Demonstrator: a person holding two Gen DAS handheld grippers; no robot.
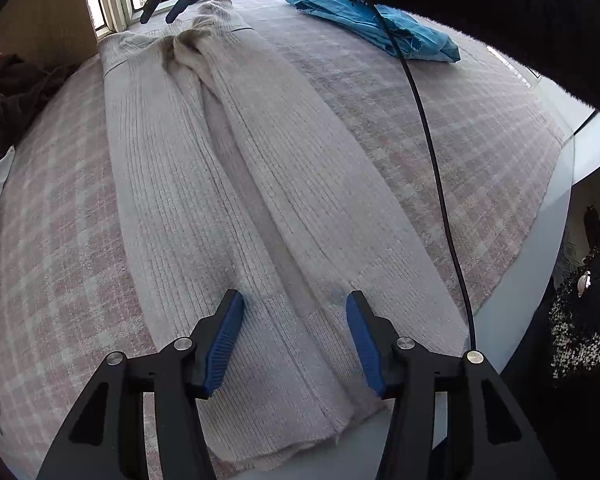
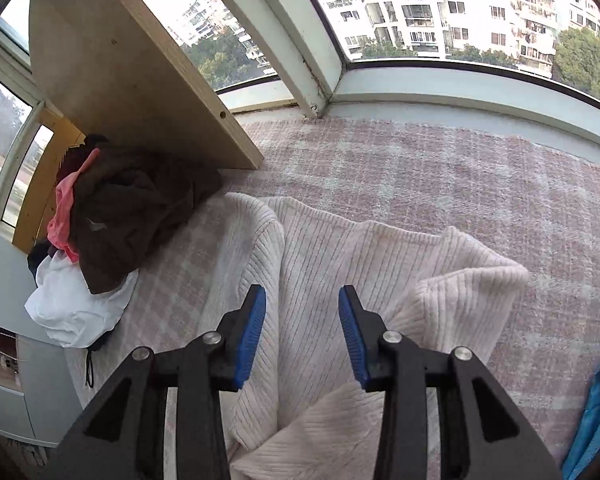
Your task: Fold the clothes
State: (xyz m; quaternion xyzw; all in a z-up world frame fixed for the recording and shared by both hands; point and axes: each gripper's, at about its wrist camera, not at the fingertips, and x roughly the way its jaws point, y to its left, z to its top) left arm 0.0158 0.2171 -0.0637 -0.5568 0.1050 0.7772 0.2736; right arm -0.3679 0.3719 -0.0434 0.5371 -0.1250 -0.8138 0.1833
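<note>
I judged the sweater (image 1: 236, 184) narrowed, both sleeves in; left hand-held gripper (image 1: 295, 344) and right hand-held gripper (image 2: 302, 336) hovered wide open, empty, next needing the hem.

A pink plaid blanket (image 1: 400, 120) carries a cream ribbed sweater (image 1: 228, 184), blue garment (image 1: 380, 28) and clothes pile (image 2: 112, 216).

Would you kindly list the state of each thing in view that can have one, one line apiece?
Left tongs: open, over the sweater's hem end, holding nothing.
Right tongs: open, over the collar end, holding nothing.
Cream ribbed sweater: laid out lengthwise on the plaid cover, sides folded in, bunched near the collar.
Blue garment: folded, lying apart from the sweater.
Pile of clothes: unfolded, heaped beside the wooden board.
</note>
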